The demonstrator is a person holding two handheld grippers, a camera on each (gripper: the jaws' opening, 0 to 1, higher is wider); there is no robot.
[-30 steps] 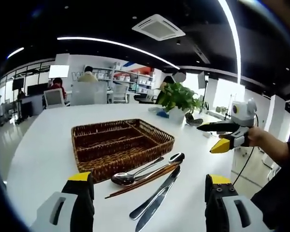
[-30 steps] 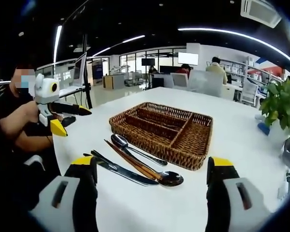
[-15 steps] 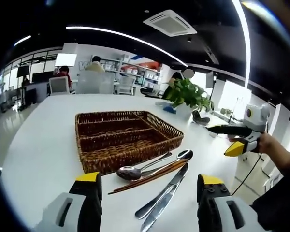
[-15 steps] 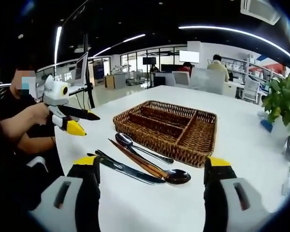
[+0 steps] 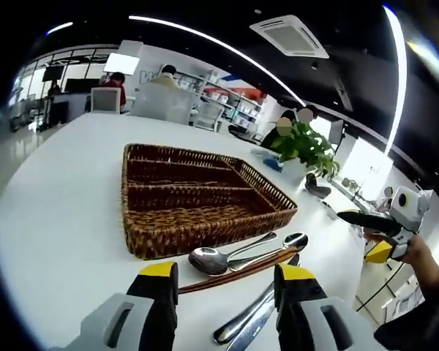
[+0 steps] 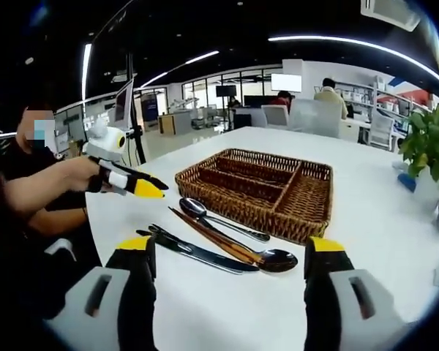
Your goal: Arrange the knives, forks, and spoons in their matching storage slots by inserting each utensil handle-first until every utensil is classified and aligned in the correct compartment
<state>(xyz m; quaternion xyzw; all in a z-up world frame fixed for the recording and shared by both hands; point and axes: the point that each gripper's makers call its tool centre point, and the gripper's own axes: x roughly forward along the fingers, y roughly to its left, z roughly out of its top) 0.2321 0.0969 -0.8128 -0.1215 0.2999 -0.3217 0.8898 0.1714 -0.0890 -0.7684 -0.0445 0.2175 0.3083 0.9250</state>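
I saw a brown woven wicker tray (image 5: 205, 212) on a glossy white table (image 5: 58, 212). The spoons (image 5: 227, 257) and knives (image 6: 197, 252) beside it were shiny silver, and the chopsticks (image 6: 212, 241) between them were reddish-brown. My left gripper (image 5: 227, 292) had yellow fingertips over black fingers on a pale grey body, and my right gripper (image 6: 230, 263) wore the same colours. The potted plant (image 5: 307, 146) was leafy green in a white pot. Overhead, the ceiling was black with white light strips.
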